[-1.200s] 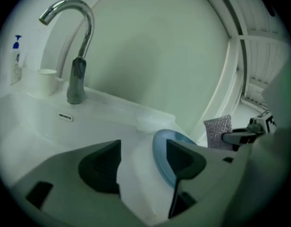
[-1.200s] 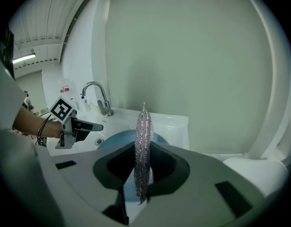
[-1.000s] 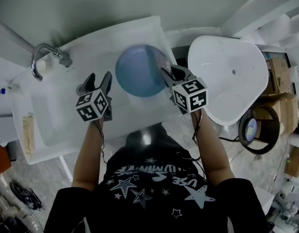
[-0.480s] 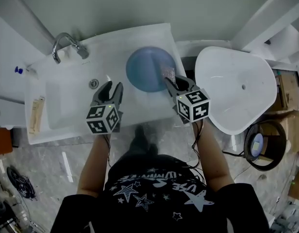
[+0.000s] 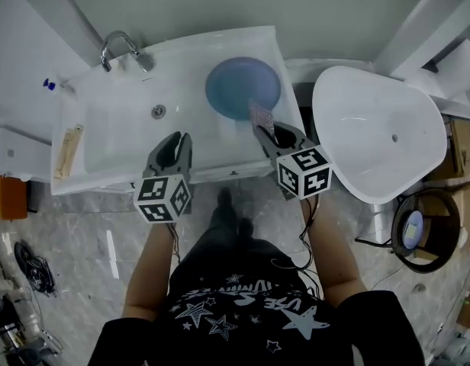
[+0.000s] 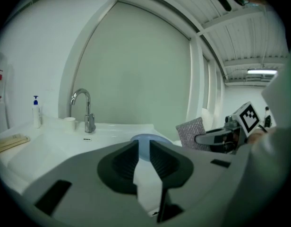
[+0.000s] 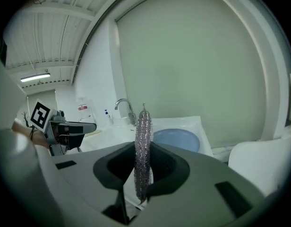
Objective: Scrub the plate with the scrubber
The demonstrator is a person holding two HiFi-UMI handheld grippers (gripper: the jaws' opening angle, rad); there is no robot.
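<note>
The round blue plate (image 5: 243,88) lies on the white sink counter (image 5: 284,90), to the right of the basin. My right gripper (image 5: 267,134) is shut on the silvery mesh scrubber (image 5: 260,116), which stands upright between its pads (image 7: 143,145), short of the plate (image 7: 176,138). The scrubber hangs near the plate's near edge and I cannot tell whether they touch. My left gripper (image 5: 174,145) hovers over the counter's front edge. Its jaws have just been closing to a narrow gap with nothing between them (image 6: 143,148). Beyond that gap the plate (image 6: 162,139) shows.
A chrome faucet (image 5: 124,48) stands at the back of the sink basin (image 5: 113,128). A small pump bottle (image 5: 50,85) and a pale bar (image 5: 67,151) sit at the left. A large white tub (image 5: 372,136) stands to the right of the counter.
Both grippers have drawn back from over the sink to its front edge. The left jaws have narrowed from wide open. The scrubber stays in the right gripper.
</note>
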